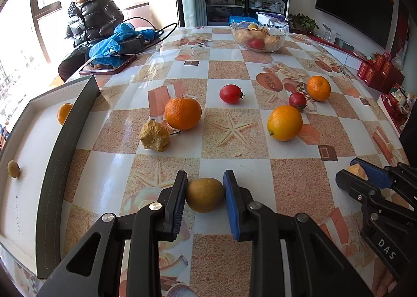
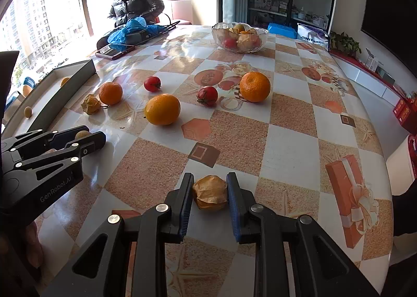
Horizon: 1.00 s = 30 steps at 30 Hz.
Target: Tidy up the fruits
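Note:
My left gripper (image 1: 205, 194) is shut on a small brown-green round fruit (image 1: 205, 194) just above the table. My right gripper (image 2: 210, 194) is shut on a papery husked fruit (image 2: 210, 193); it also shows at the right of the left wrist view (image 1: 357, 170). On the table lie three oranges (image 1: 183, 113) (image 1: 284, 122) (image 1: 318, 88), two red tomatoes (image 1: 230, 94) (image 1: 297, 100) and another husked fruit (image 1: 154, 135). The box tray (image 1: 65, 156) at the left holds a small orange (image 1: 64, 113) and a small brown fruit (image 1: 13, 169).
A glass bowl (image 1: 276, 45) with fruit stands at the far side of the table. A phone (image 1: 106, 70), a blue plastic bag (image 1: 114, 41) and cables lie at the far left. A person (image 1: 88, 18) sits beyond the table. Red boxes (image 1: 375, 72) stand off the right edge.

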{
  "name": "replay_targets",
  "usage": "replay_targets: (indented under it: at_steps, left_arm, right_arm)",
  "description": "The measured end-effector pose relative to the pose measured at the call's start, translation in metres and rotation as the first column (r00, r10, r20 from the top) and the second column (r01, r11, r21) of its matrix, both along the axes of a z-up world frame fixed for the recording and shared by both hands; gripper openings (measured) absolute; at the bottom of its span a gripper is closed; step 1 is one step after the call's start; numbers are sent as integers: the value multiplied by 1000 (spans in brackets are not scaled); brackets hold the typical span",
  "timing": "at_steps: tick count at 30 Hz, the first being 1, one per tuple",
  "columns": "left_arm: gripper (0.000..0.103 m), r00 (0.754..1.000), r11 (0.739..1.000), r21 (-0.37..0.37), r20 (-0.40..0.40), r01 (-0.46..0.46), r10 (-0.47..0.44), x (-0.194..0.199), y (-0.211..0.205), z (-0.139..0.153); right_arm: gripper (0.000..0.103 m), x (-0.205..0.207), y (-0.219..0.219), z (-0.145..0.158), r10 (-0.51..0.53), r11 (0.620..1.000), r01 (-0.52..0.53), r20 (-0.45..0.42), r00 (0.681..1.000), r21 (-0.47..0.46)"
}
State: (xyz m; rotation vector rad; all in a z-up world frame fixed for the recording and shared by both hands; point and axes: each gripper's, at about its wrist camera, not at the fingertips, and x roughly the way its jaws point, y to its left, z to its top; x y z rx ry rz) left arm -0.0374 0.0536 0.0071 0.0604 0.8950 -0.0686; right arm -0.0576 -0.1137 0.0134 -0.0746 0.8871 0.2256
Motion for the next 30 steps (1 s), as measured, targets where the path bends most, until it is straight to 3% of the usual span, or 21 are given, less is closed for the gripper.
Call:
replay_targets:
  at_steps: [30]
  left_arm:
    - [31, 1000, 1000, -16, -2, 0, 0, 1, 2, 0]
  right_arm:
    - [27, 0, 3, 0, 3, 1000, -3, 2, 1000, -16]
